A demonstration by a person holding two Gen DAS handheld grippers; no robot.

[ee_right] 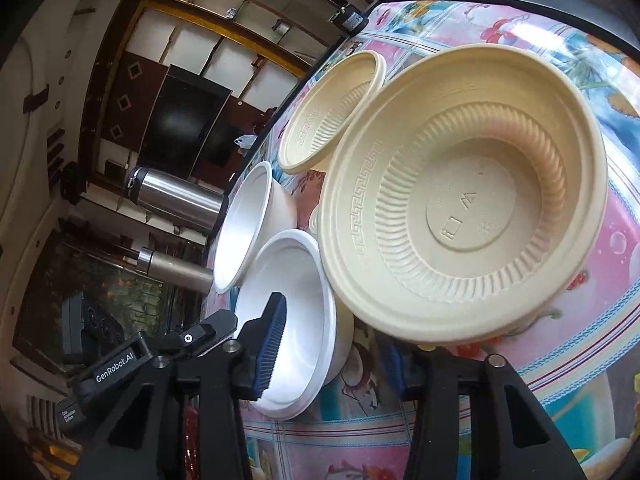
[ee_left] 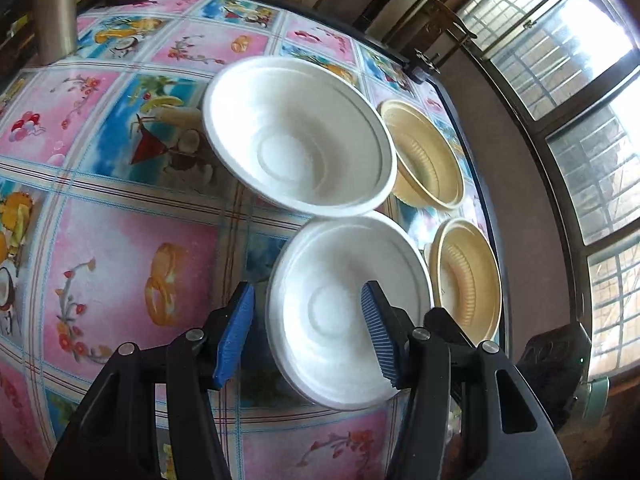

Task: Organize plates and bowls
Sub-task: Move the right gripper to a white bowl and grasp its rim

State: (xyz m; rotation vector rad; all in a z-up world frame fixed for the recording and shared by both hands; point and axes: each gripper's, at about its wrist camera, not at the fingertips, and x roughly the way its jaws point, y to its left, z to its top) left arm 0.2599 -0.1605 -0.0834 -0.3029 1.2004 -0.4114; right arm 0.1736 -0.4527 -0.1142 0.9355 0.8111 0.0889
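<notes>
Two white foam bowls and two beige ribbed bowls stand on a colourful tablecloth. In the left wrist view, my left gripper [ee_left: 308,332] is open and straddles the left rim of the near white bowl [ee_left: 340,320], with one blue pad outside and one inside. The far white bowl [ee_left: 296,136] and both beige bowls [ee_left: 424,156] [ee_left: 468,280] lie beyond. In the right wrist view, my right gripper [ee_right: 334,352] is open at the near edge of the big beige bowl [ee_right: 460,200], whose rim hides most of the right finger. Its left pad overlaps the near white bowl [ee_right: 304,300].
The table's dark edge [ee_left: 480,208] runs just right of the beige bowls, with a window wall beyond. A steel flask [ee_right: 176,200] and a slimmer metal cylinder [ee_right: 172,272] stand at the far side. The left tool's black housing [ee_right: 116,364] sits beside my right gripper.
</notes>
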